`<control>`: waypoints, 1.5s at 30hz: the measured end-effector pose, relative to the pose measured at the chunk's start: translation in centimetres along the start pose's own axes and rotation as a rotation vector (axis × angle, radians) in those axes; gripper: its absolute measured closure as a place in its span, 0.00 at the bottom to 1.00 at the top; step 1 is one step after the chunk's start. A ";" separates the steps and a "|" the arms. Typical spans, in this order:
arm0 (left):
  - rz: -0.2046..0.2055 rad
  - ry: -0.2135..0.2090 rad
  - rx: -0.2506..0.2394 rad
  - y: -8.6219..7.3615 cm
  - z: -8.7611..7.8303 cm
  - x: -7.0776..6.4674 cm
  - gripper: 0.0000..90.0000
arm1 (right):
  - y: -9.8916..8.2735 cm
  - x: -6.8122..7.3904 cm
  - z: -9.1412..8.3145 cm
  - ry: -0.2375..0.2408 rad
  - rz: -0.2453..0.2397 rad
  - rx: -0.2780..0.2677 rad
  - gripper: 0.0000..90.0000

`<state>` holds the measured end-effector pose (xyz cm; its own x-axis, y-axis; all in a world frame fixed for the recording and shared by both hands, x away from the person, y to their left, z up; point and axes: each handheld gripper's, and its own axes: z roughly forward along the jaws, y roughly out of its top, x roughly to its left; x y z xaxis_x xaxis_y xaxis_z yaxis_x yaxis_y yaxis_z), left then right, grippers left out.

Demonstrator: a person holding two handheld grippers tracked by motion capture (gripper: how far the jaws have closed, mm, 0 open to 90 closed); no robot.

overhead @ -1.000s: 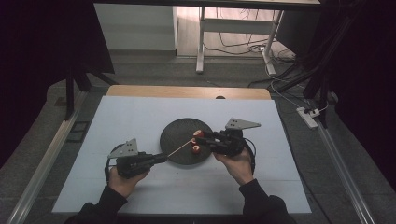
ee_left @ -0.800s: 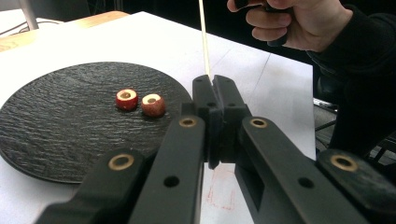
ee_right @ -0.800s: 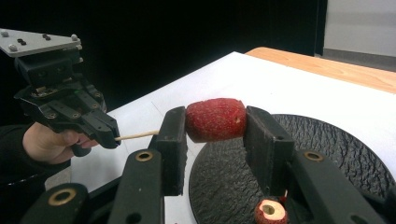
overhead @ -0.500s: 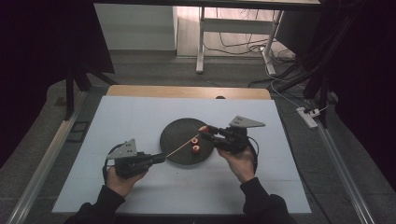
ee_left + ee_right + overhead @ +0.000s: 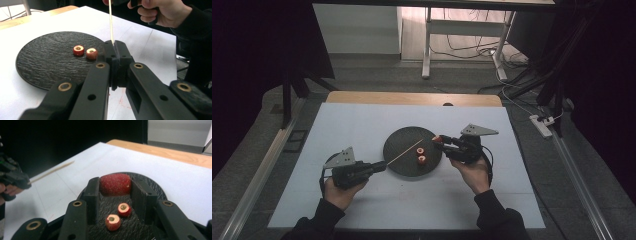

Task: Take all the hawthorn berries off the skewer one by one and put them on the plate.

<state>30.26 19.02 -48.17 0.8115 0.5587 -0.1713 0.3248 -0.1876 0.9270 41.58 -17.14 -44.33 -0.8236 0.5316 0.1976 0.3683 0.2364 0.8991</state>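
Here, fruit piece [image 5: 115, 184] between right gripper [image 5: 115, 188] pads.

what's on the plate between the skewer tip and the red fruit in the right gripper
In the high view, only bare black plate lies between the skewer tip and the held red fruit. The two cored pieces sit nearer the person.

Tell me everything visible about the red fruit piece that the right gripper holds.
The red fruit piece is a short, rounded chunk with rough, speckled dark-red skin and a small pale spot at one edge. The right gripper clamps it from both sides between its black jaws. It hangs above the far edge of the black plate, apart from the two cored slices lying there. Its cut faces are hidden.
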 end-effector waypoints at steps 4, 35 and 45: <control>-0.018 0.009 -0.003 -0.1 0.0 0.3 1.00 | -0.4 0.2 0.7 -0.001 -0.010 0.026 0.67; -0.039 0.031 0.016 -0.3 0.6 0.6 1.00 | -5.2 -1.7 6.9 -0.144 -0.147 0.263 0.65; -0.047 0.039 0.015 -0.3 0.5 0.7 1.00 | -4.0 -1.0 5.2 -0.125 -0.110 0.204 0.55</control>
<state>30.95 19.11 -48.75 0.7756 0.5983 -0.2011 0.3698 -0.1725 0.9130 43.16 -14.41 -50.18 -0.8088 0.5866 0.0419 0.3690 0.4507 0.8129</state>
